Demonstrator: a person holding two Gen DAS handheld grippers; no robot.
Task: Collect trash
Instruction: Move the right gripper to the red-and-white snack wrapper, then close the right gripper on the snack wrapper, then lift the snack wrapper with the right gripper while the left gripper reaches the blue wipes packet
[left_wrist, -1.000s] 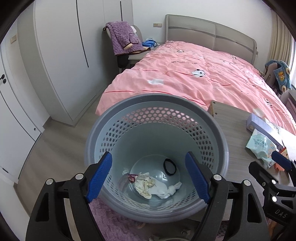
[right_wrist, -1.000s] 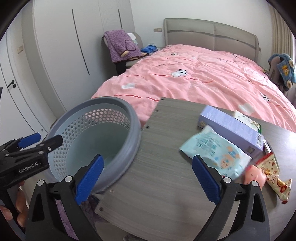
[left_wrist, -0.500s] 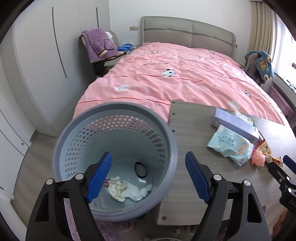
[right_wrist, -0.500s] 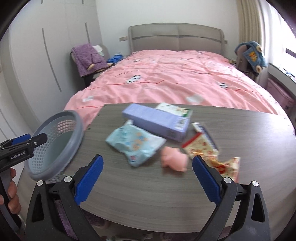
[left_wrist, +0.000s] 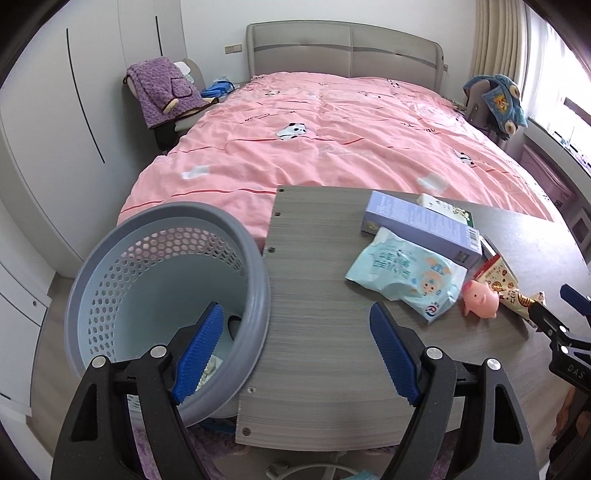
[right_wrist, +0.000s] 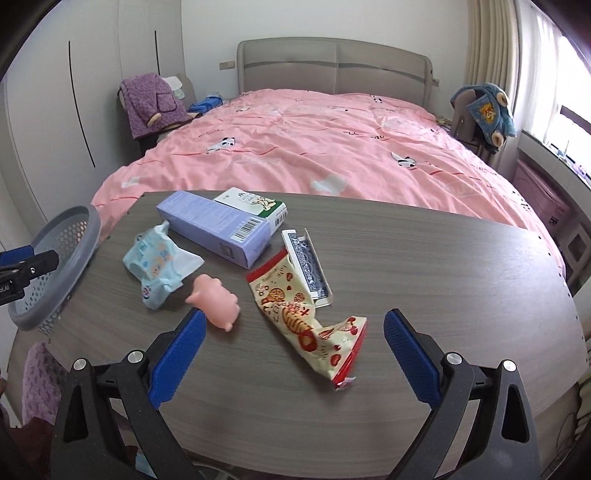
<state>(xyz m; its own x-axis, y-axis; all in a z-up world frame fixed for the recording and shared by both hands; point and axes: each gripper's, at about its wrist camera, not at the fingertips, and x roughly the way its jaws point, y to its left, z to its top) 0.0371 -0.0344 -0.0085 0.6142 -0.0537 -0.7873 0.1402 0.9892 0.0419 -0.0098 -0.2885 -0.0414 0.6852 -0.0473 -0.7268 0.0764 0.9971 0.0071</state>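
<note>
Altogether six items are counted on the grey wood-grain table (right_wrist: 424, 266): one crinkled red-and-cream snack wrapper (right_wrist: 306, 317) at lower centre, one soft blue wipes pack (right_wrist: 155, 266), one lilac carton (right_wrist: 214, 225), one white-green box (right_wrist: 255, 205), one blue-patterned card pack (right_wrist: 306, 266), one pink rubber pig (right_wrist: 214, 299). One perforated grey plastic basket (left_wrist: 162, 295) is seen at the lower left. Both the left gripper (left_wrist: 295, 350) and right gripper (right_wrist: 293, 358) are held wide, empty.

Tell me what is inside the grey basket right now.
Inside the grey basket, a dark item and a scrap of pale crumpled paper show on the floor. The left gripper and the near rim hide the rest.
</note>
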